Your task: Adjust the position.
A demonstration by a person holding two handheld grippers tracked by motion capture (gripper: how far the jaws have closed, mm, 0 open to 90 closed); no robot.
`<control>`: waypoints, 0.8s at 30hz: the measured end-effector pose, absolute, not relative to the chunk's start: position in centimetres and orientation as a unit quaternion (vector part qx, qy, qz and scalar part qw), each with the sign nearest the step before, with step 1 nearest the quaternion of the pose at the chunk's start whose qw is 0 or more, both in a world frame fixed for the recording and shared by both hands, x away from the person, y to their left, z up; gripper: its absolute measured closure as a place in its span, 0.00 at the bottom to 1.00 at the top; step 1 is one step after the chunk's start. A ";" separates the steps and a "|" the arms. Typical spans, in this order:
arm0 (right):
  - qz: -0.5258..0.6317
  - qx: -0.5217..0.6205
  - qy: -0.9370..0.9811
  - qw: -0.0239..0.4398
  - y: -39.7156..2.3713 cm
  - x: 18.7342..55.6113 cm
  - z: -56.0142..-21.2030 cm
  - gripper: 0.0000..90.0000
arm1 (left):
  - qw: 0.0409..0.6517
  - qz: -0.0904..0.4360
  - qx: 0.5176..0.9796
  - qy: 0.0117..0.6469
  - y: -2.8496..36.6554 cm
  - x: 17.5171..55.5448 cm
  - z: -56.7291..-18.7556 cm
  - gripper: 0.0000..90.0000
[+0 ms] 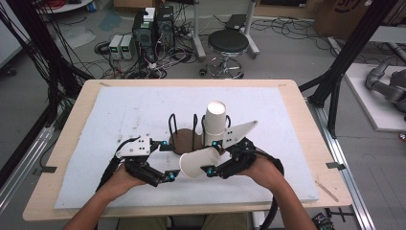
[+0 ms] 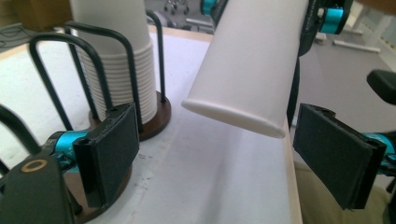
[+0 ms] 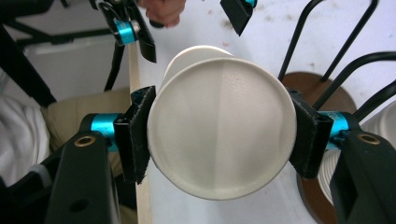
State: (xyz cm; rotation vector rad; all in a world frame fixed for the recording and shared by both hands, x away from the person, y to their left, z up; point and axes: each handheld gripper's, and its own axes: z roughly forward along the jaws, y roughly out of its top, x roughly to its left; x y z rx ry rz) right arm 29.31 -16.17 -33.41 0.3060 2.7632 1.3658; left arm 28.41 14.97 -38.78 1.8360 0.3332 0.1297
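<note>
A white paper cup (image 1: 198, 163) lies on its side above the mat, and my right gripper (image 1: 211, 157) is shut on it near its base. In the right gripper view the cup's round bottom (image 3: 224, 135) faces the camera, squeezed between both pads (image 3: 133, 140). My left gripper (image 1: 168, 159) stands open just left of the cup's mouth. In the left gripper view the cup's rim (image 2: 233, 116) hangs between and above its wide-apart pads (image 2: 112, 154), touching neither. A stack of white cups (image 1: 216, 120) stands upright in a black wire holder on a round wooden base (image 1: 184, 141).
A white mat (image 1: 134, 110) covers the wooden table (image 1: 72, 143). The holder's wire loops (image 2: 70, 60) rise close to my left gripper. On the floor beyond the table are a black stool (image 1: 228, 43) and electronics boxes with cables (image 1: 153, 28).
</note>
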 end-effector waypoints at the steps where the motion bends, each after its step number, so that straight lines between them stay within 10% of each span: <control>1: 0.448 0.100 0.888 0.022 -16.3 29.3 -33.4 0.39 | 0.600 0.057 0.784 0.146 15.0 28.4 -38.8 0.16; 24: 0.552 0.122 0.825 -0.007 -16.3 29.2 -36.3 0.39 | 0.645 0.050 0.750 0.140 15.1 27.7 -39.1 0.16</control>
